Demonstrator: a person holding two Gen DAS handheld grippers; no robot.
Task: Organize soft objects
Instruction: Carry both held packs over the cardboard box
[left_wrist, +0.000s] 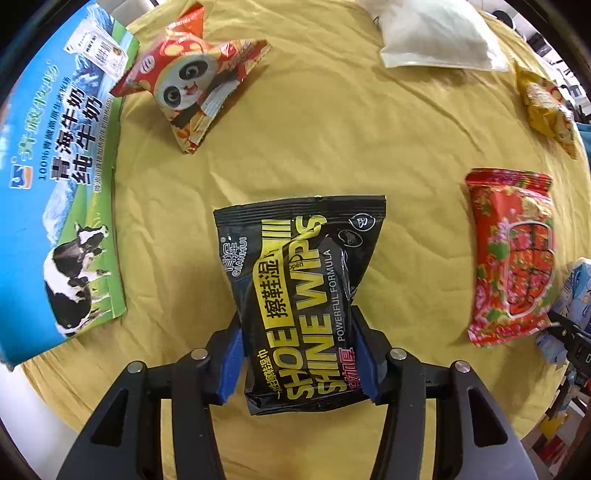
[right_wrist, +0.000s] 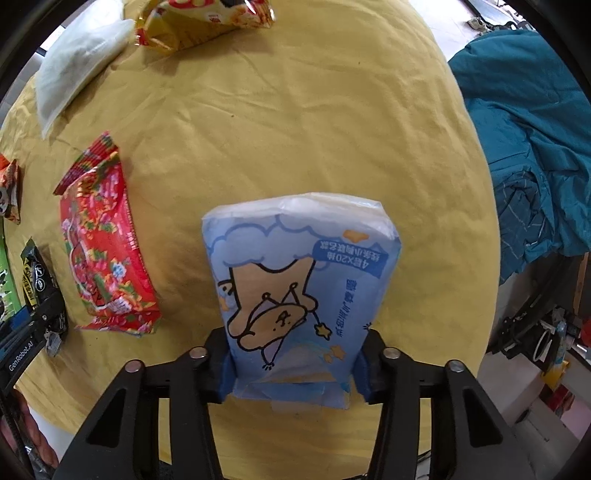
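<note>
My left gripper (left_wrist: 299, 354) is shut on a black shoe shine wipes pack (left_wrist: 306, 291), its blue pads pressing both sides, over the yellow cloth (left_wrist: 295, 129). My right gripper (right_wrist: 295, 365) is shut on a light blue tissue pack (right_wrist: 299, 280) with a cartoon dog. A red floral wipes pack (left_wrist: 513, 254) lies flat to the right in the left wrist view and also shows left in the right wrist view (right_wrist: 105, 254). The black pack and left gripper show at the left edge of the right wrist view (right_wrist: 40, 291).
A blue and green milk carton box (left_wrist: 59, 192) lies at the left. A red panda snack bag (left_wrist: 188, 81), a white pouch (left_wrist: 436, 33) and a yellow snack bag (left_wrist: 546, 107) lie further back. Teal fabric (right_wrist: 524, 147) lies off the table's right edge.
</note>
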